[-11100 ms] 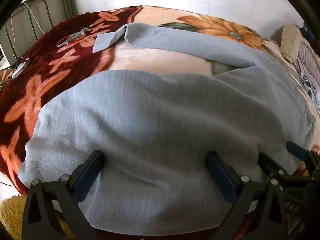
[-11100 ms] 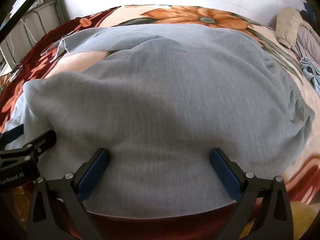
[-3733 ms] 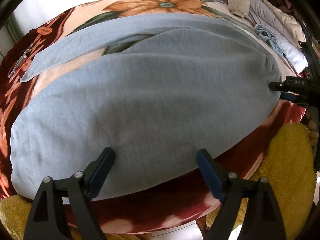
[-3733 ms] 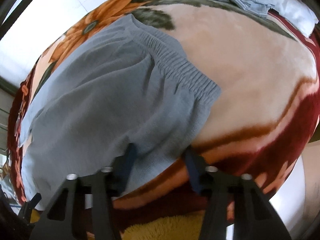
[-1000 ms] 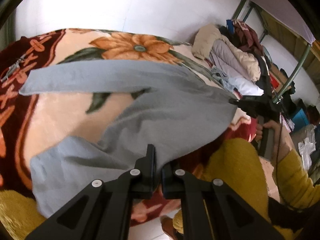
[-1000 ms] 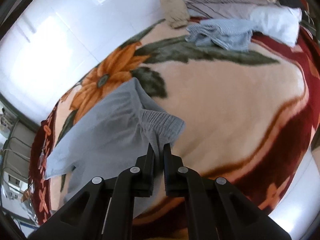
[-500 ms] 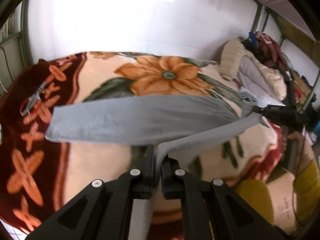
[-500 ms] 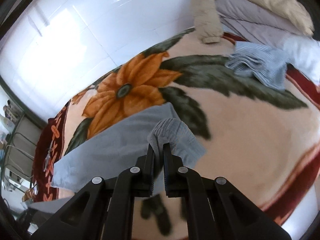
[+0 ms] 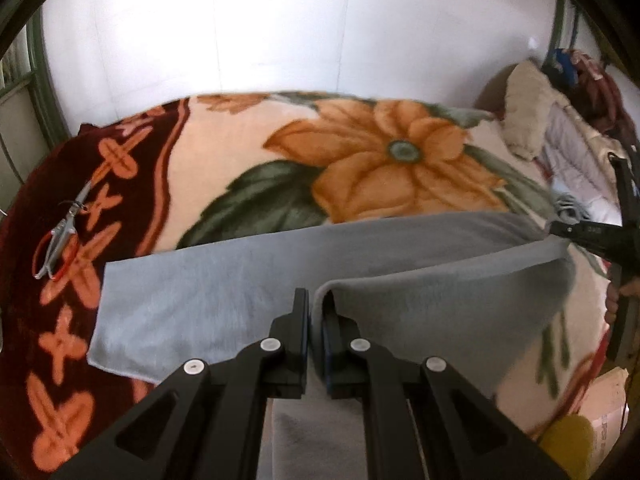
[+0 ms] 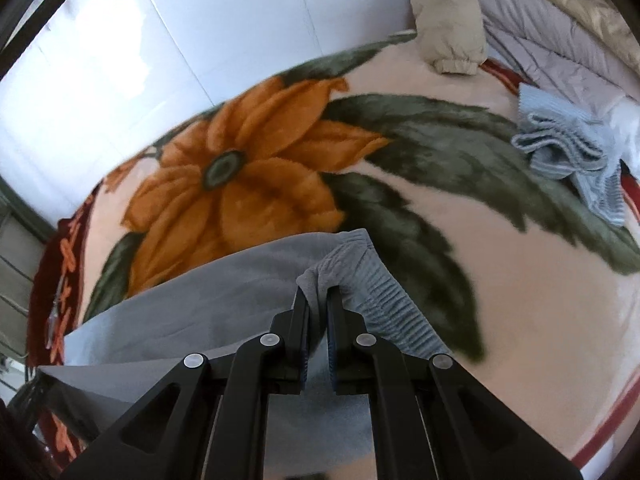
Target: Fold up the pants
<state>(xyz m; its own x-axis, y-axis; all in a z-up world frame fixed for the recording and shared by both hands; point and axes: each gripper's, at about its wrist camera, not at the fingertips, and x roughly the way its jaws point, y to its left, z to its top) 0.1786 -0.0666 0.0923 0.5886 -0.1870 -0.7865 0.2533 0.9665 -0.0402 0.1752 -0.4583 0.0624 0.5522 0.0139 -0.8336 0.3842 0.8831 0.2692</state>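
Grey pants [image 9: 224, 280] lie across a flowered blanket [image 9: 376, 160] on a bed. My left gripper [image 9: 316, 304] is shut on the edge of one pant leg and holds it lifted above the other leg, which lies flat. My right gripper [image 10: 318, 296] is shut on the elastic waistband [image 10: 360, 268] of the pants and holds it raised. The right gripper also shows at the far right of the left wrist view [image 9: 560, 232], with the cloth stretched between the two grippers.
Small scissors [image 9: 60, 236] lie on the dark red border at the left. A pile of bedding and clothes [image 10: 540, 28] sits at the head of the bed, with a light blue striped cloth [image 10: 572, 148] beside it. A white tiled wall stands behind the bed.
Both grippers have carried the held side of the pants up and toward the far side of the bed, over the flat leg. Both have stayed shut on the cloth.
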